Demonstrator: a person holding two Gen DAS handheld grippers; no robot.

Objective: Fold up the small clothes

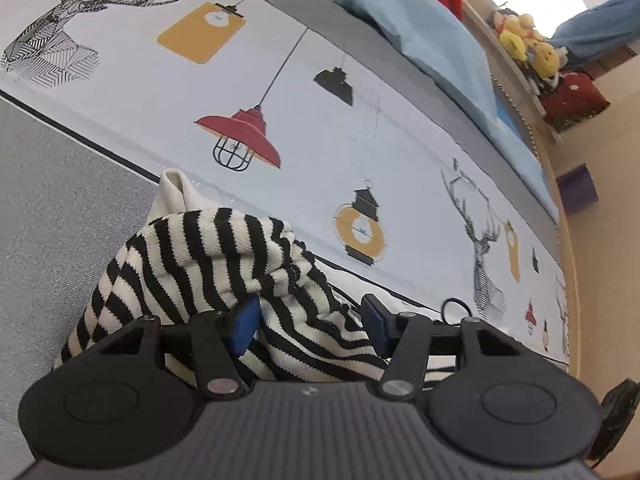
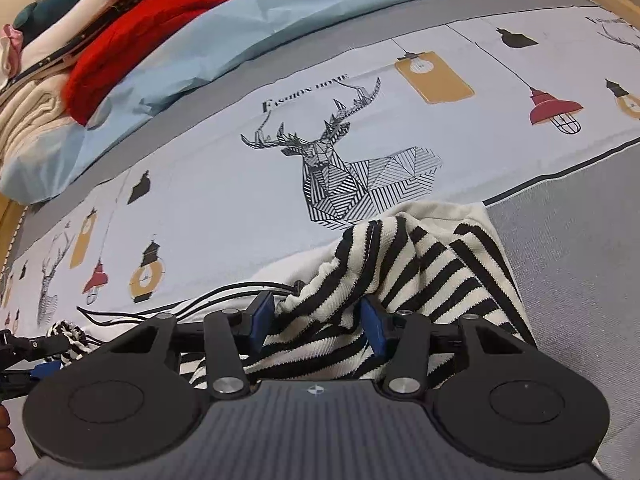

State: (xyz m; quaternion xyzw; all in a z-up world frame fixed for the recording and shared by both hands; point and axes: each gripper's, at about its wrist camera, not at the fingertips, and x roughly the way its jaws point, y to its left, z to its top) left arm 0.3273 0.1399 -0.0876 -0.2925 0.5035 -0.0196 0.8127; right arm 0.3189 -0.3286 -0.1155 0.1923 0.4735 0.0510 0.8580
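One black-and-white striped knit garment [image 1: 208, 264] lies bunched on the printed bedsheet [image 1: 320, 128], its folding seemingly unfinished. The left gripper [image 1: 310, 322] and right gripper [image 2: 318, 318] stand half open astride loose folds, gripping nothing.

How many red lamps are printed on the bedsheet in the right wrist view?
2: one red lamp at the right, beyond the deer head; one small red lamp at the far left. The striped garment may cover others.
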